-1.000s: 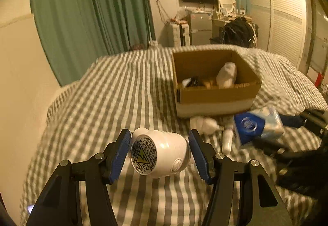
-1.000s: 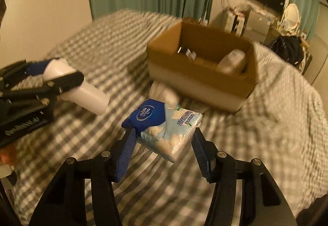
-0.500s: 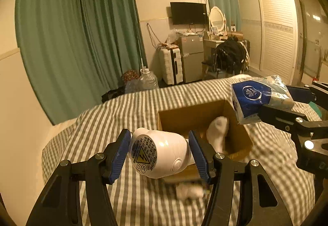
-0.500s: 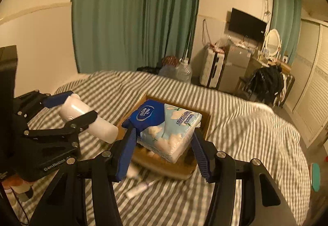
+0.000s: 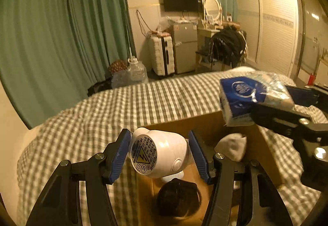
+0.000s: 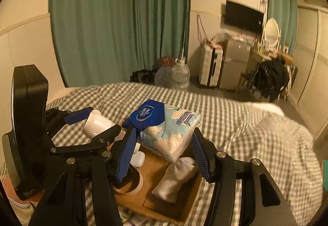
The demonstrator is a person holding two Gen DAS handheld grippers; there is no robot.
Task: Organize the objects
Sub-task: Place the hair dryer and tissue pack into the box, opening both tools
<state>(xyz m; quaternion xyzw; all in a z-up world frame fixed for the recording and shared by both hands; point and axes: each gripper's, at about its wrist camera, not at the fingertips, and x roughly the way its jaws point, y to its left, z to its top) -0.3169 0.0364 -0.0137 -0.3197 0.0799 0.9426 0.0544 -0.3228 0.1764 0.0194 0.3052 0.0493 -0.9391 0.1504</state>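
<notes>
Brown cardboard box on checked bedding: landmark. Above box, left gripper clamped on white plastic appliance; right gripper clamped on blue-and-white tissue pack. Both held over opening, probably for release inside beside white sock.

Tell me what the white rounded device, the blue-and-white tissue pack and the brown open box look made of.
White rounded device: probably hard glossy plastic; it shows sharp highlights and a printed warning label. Blue-and-white tissue pack: thin shiny plastic film over soft paper, judging by wrinkles and glare. Brown open box: matte cardboard, plain brown walls.
</notes>
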